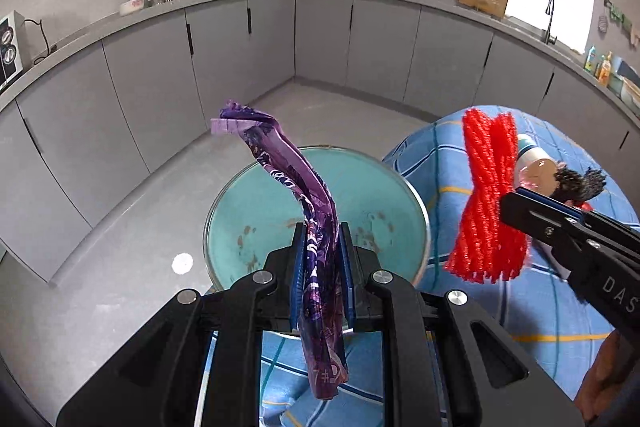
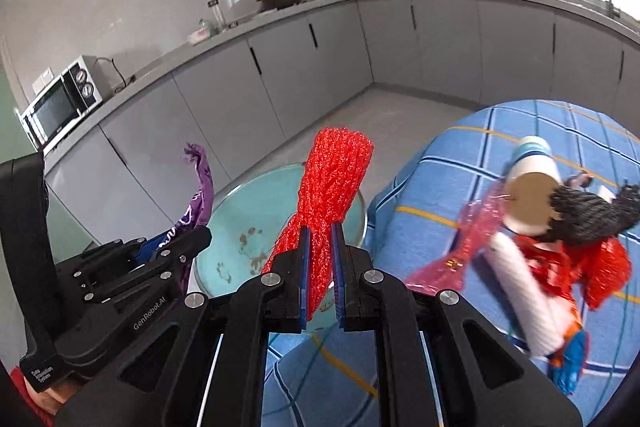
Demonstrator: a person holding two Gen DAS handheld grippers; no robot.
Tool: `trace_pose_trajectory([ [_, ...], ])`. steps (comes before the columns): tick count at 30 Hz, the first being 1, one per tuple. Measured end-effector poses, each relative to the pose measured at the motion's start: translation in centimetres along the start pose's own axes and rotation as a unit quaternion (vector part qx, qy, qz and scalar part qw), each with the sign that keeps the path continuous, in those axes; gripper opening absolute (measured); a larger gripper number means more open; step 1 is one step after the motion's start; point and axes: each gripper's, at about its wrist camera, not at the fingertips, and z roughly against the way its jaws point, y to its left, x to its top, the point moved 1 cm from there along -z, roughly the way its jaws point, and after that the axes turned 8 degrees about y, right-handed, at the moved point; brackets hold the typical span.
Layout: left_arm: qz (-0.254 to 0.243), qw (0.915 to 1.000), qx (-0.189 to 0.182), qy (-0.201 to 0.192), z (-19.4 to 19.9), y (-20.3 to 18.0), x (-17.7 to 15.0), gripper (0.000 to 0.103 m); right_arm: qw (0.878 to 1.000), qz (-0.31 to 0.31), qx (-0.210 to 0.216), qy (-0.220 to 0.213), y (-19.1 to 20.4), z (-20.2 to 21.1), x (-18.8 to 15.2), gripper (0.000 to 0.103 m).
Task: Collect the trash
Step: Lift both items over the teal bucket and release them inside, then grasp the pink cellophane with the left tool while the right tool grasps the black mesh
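Note:
My left gripper (image 1: pixel 322 239) is shut on a crumpled purple wrapper (image 1: pixel 296 187) and holds it over the teal trash bin (image 1: pixel 248 211), which has brown stains inside. My right gripper (image 2: pixel 320 239) is shut on a red foam net (image 2: pixel 332 187) and holds it above the same bin (image 2: pixel 256 207). In the left wrist view the net (image 1: pixel 488 195) and the right gripper (image 1: pixel 508 205) hang to the right of the bin. In the right wrist view the left gripper (image 2: pixel 188 239) with the wrapper (image 2: pixel 198 187) shows at the left.
A table with a blue checked cloth (image 2: pixel 460 167) stands right of the bin. On it lie a white paper roll (image 2: pixel 532 187), a black net (image 2: pixel 588 211), red and pink wrappers (image 2: pixel 460 255) and a white tube (image 2: pixel 524 303). Grey cabinets (image 1: pixel 320 35) line the room.

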Motion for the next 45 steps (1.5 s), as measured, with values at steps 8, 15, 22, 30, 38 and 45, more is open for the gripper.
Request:
trace_pose_trajectory([
  [8, -0.006, 0.9997, 0.0, 0.024, -2.7, 0.6, 0.7, 0.016, 0.999, 0.013, 0.002, 0.039, 0.6, -3.6, 0.4, 0.011],
  [15, -0.015, 0.9992, -0.001, 0.038, -4.4, 0.7, 0.8, 0.017, 0.998, 0.013, 0.009, 0.061, 0.4, -5.3, 0.3, 0.012],
  [22, -0.026, 0.9984, 0.013, 0.049, -5.2, 0.6, 0.4, 0.026, 0.998, 0.005, 0.02, 0.063, -0.1, -5.7, 0.3, 0.035],
  [30, -0.022, 0.9983, 0.042, 0.033, -4.0, 0.5, 0.4, 0.065, 0.999, -0.017, 0.003, 0.032, -1.5, -3.0, -0.2, 0.042],
  [38, 0.004, 0.9968, 0.079, 0.003, -1.1, -0.2, 0.4, 0.086, 0.999, -0.039, -0.01, -0.006, -2.8, 0.5, -1.0, 0.055],
  [45, -0.004, 0.9942, 0.107, -0.013, 0.9, -2.1, 0.4, 0.097, 0.998, -0.056, -0.022, -0.023, -4.4, 2.7, -1.6, 0.056],
])
